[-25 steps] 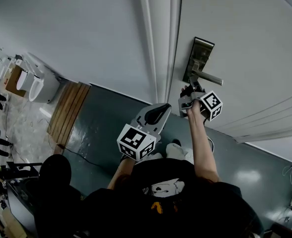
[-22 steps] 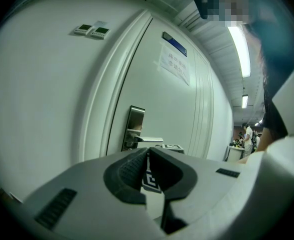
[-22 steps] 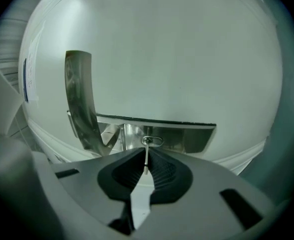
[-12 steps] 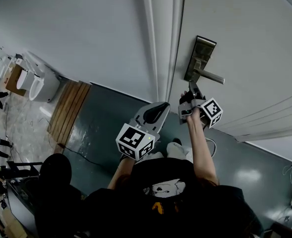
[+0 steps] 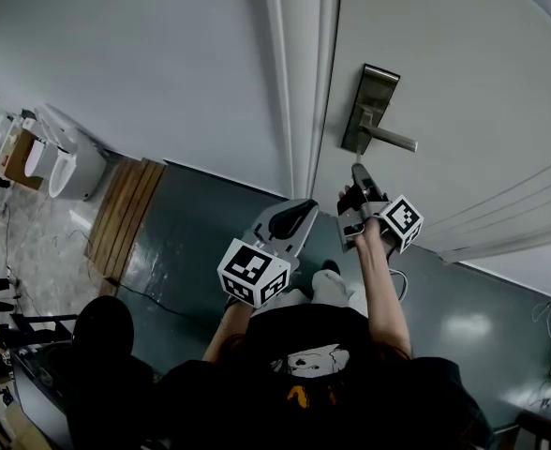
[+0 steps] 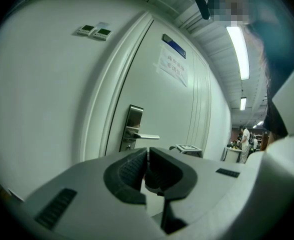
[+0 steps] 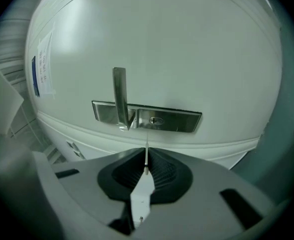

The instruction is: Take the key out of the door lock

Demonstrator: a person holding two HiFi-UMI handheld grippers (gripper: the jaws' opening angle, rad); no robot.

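The steel lock plate (image 5: 367, 106) with its lever handle (image 5: 389, 139) sits on the white door (image 5: 463, 73). My right gripper (image 5: 360, 178) hovers just below the plate, a short gap away from it. In the right gripper view its jaws are shut on the key (image 7: 146, 160), seen edge-on as a thin blade with a white tag (image 7: 141, 200) hanging behind. The blade points at the keyhole (image 7: 156, 120) without touching it. My left gripper (image 5: 300, 215) is held lower and to the left, shut with nothing between its pads (image 6: 132, 168).
The door frame (image 5: 299, 73) runs beside the lock, with a plain wall (image 5: 144, 54) to its left. A wooden mat (image 5: 126, 209) and white containers (image 5: 65, 162) lie on the floor at the left. A cable (image 5: 399, 284) lies near the door's foot.
My right gripper has drawn back from the lock plate with the key, and a gap now shows between its tip and the plate. The left gripper has barely moved.
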